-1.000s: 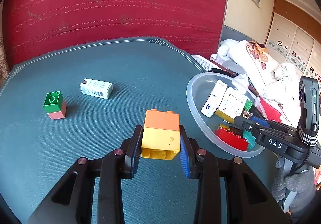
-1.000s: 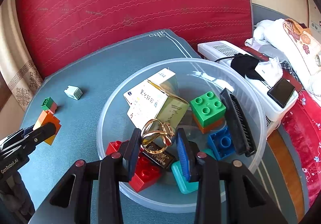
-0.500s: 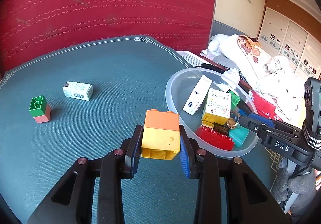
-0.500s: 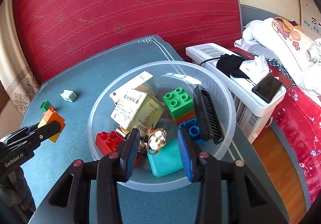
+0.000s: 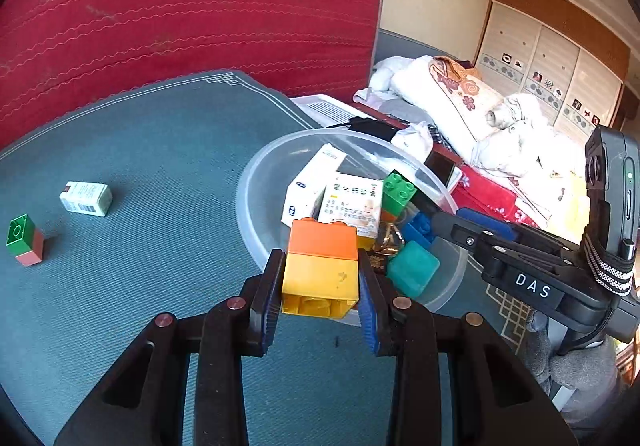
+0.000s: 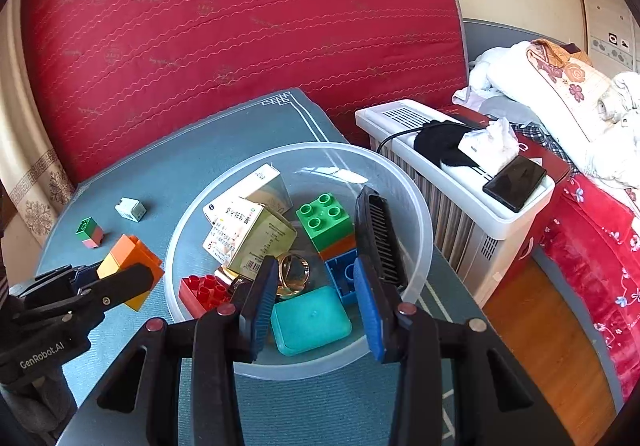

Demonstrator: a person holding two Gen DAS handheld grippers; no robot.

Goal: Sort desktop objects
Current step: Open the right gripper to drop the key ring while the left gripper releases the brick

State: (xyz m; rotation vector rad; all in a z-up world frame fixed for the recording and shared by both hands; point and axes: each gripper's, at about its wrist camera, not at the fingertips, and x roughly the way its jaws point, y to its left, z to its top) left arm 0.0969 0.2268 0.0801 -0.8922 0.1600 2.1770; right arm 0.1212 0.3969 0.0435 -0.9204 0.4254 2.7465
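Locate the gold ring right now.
In the right wrist view the gold ring lies in the clear bowl, loose, between the red brick and blue brick, just behind the teal box.

Plastic, card and cloth on a ribbed worktop

The bowl (image 6: 416,206) is clear glossy plastic; the orange-yellow brick (image 5: 322,270) smooth plastic; the boxes (image 6: 248,234) printed card; the worktop (image 5: 160,150) matt ribbed teal cloth; the ring (image 6: 294,274) shiny gold metal.

You see a big red cushion (image 6: 240,26) at the far side. On the right sit a white heater (image 6: 460,182), a messy bed (image 5: 460,106) and a wooden floor (image 6: 552,346).
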